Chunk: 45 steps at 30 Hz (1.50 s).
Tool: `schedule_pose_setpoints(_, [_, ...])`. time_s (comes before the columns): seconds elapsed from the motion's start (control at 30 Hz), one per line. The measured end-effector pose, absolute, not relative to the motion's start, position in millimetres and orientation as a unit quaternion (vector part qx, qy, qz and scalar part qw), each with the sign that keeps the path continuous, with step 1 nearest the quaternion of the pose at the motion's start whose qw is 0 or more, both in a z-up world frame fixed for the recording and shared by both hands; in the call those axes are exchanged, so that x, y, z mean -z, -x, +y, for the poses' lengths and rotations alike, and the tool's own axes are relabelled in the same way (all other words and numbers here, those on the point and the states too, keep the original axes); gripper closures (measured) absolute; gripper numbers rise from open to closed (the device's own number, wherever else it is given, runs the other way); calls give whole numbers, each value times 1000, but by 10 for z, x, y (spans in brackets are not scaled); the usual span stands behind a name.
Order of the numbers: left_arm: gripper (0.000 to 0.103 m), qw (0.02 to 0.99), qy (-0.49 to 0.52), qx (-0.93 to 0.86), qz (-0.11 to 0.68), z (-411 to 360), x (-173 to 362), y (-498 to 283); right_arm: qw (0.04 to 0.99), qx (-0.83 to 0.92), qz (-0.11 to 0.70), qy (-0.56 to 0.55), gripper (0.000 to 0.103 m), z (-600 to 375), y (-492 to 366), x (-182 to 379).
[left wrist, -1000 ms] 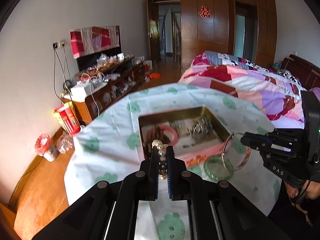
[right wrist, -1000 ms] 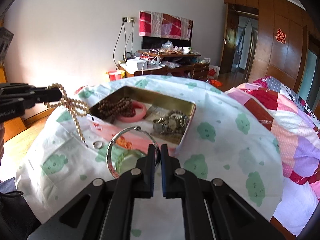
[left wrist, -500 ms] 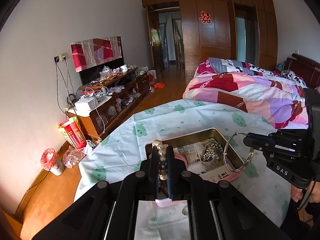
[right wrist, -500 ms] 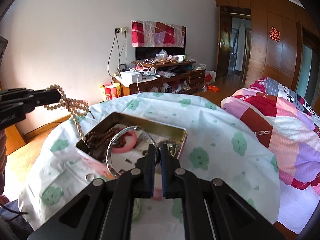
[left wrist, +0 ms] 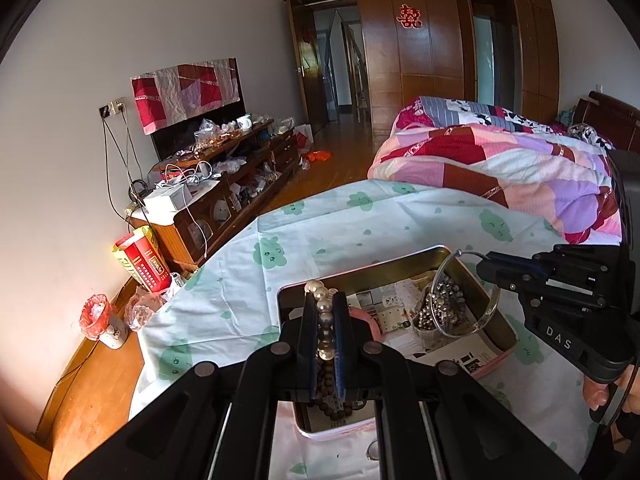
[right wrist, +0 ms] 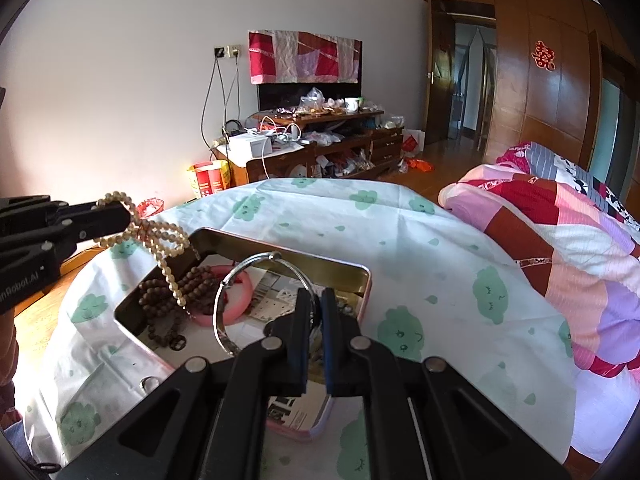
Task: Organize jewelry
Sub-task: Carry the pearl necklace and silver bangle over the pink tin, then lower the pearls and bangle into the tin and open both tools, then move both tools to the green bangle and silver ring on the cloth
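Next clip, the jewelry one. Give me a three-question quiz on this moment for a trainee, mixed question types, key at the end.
1. True or false: the left gripper is shut on the pearl necklace.
2. Multiple choice: the right gripper holds A) the pink bangle, B) the silver bangle, C) the brown bead strand.
3. Fill in: both held pieces hang over the open ___ on the cloth-covered table.

Key
1. True. Pearls sit clamped between its jaws.
2. B. The pink bangle and the brown bead strand already lie inside.
3. Tin.
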State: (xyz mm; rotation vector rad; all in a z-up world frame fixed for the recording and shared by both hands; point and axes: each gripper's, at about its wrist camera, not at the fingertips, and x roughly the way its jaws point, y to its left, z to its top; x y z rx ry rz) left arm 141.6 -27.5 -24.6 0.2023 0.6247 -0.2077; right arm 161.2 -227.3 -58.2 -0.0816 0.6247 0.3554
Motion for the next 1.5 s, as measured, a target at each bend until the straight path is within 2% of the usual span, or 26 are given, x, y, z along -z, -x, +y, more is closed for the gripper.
schedule_pose_setpoints(0.47, [95,931,-115,85,336,-286,478,-1596,928,-166,330,50,92,-2206,-1708,769])
schedule_pose_setpoints(0.5, [88,931,-123,73,335,-295,491,-1598,928,-166,329,50,90,-2211,-1703,774])
schedule_pose_setpoints(0.53, [80,932,-127,67,334,-297,496,-1596,929,-165,328,49,79,-2220,-1697,775])
schedule_pose_setpoints(0.57, [57,933,-129,61,330,-289,495,-1584,929,-164,327,47,70,-2229,-1689,773])
schedule_pose_setpoints(0.6, [34,936,-128,55,323,-275,482,-1561,930,-163,327,44,56,-2238,-1679,771])
schedule_pose_setpoints(0.63, [27,942,-125,46,309,-254,456,-1519,932,-160,324,42,48,-2251,-1664,765])
schedule_pose_setpoints(0.67, [25,944,-122,48,302,-239,443,-1498,934,-157,320,42,48,-2264,-1644,756])
schedule_pose_setpoints(1.5, [25,933,-83,21,349,-26,652,-1422,931,-158,328,45,41,-2238,-1496,793])
